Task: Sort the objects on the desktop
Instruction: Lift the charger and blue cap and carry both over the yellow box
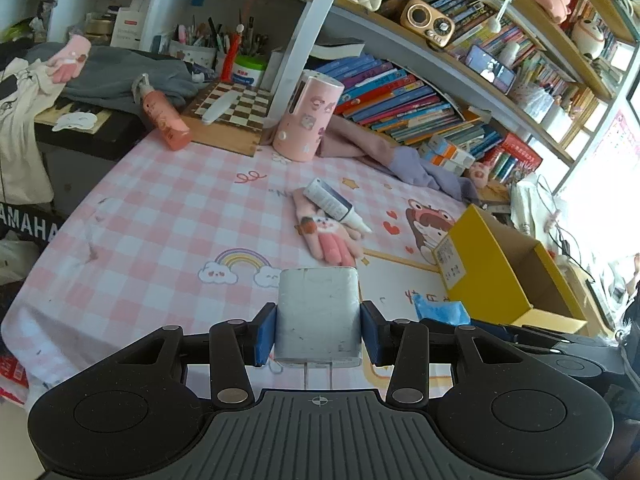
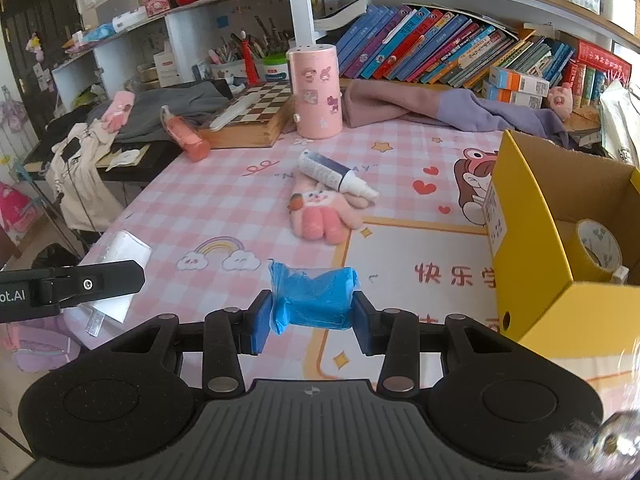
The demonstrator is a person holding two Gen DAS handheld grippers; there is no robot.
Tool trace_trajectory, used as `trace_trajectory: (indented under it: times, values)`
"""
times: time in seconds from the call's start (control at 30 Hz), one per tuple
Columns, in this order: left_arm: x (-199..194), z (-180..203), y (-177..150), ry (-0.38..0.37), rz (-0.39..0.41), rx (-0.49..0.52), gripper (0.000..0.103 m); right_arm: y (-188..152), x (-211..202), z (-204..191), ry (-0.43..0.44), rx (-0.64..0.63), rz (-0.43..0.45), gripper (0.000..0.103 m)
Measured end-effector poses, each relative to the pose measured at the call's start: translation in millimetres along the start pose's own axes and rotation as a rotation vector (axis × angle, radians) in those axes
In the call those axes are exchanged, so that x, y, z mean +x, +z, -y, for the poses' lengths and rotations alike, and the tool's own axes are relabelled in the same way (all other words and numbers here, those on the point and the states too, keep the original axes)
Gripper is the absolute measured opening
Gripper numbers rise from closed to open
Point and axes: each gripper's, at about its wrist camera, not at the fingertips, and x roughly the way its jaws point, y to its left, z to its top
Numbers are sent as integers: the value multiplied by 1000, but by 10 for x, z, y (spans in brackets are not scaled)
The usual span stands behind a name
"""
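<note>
My left gripper (image 1: 318, 330) is shut on a white plug charger (image 1: 318, 312), prongs toward the camera, held above the pink checked desk mat (image 1: 168, 208). The charger also shows in the right wrist view (image 2: 120, 276). My right gripper (image 2: 312, 320) is shut on a blue wrapped packet (image 2: 314, 298), held above the mat, left of the yellow cardboard box (image 2: 532, 256). The packet also shows in the left wrist view (image 1: 440, 310). A pink glove (image 2: 324, 210) lies mid-mat with a white and blue tube (image 2: 336, 174) across it. The box holds a roll of tape (image 2: 598, 250).
A pink cylinder container (image 2: 316, 92), an orange spray bottle (image 2: 186, 134), a chessboard box (image 2: 250, 118) and a purple cloth (image 2: 460, 108) lie at the back. Book rows (image 2: 440, 56) fill the shelf. Clothes hang off the left side (image 2: 84, 176).
</note>
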Motion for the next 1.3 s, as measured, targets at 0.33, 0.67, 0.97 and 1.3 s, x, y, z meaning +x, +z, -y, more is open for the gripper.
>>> trace_trajectory:
  times: [0.33, 0.67, 0.97, 1.3]
  values:
    - [-286, -23, -192, -13, 0, 5, 42, -257, -240, -161, 15, 15, 3, 38]
    - [-430, 23, -369, -41, -12, 14, 42, -537, -442, -261, -1, -1, -9, 38]
    - [-416, 185, -474, -89, -47, 57, 42, -732, -630, -158, -47, 41, -22, 38]
    - [-336, 480, -554, -170, -88, 143, 42, -903, -853, 4, -122, 93, -8, 38]
